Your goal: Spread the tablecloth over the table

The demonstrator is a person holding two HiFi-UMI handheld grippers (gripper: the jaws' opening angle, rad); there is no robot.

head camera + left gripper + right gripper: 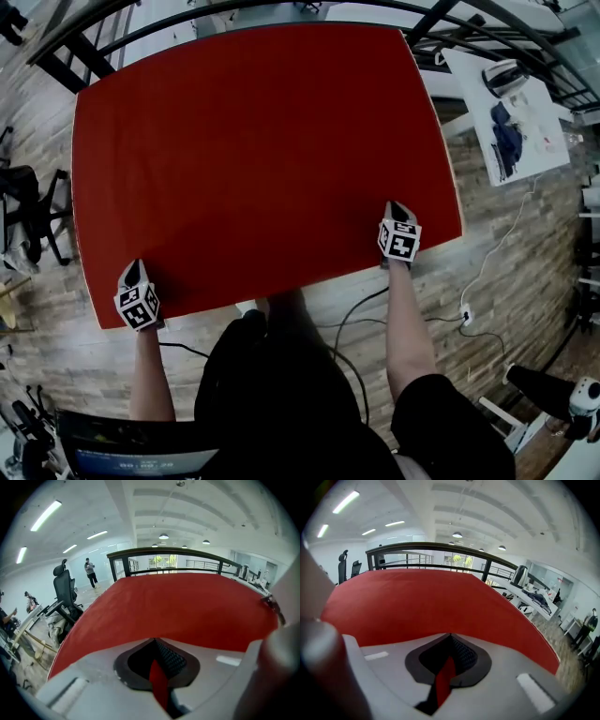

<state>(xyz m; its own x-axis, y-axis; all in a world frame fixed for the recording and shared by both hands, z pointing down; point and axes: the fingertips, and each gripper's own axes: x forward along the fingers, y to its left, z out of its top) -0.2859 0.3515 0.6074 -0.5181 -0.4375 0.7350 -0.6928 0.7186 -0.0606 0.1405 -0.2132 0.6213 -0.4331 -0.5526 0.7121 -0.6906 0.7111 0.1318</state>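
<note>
A: Where is the tablecloth (262, 159)?
B: It lies flat on the table (454, 187). We see red over almost the whole top, right up to the black railing (164, 551) at the far side.
A: What do we hold?
B: We hold its near edge. Our left gripper (134, 269) is at the near left corner. Its fingers (172, 660) are squeezed tight on a strip of the red cloth.
A: And our other one?
B: Our right gripper (398, 210) is at the near right corner, a bit farther up the table than the left one. Its fingers (461, 656) pinch a strip of the cloth too.
A: Does the cloth sit straight?
B: No, its near edge slants. A thin pale rim of the table shows on the right side, and the wooden floor (525, 244) is all around.
</note>
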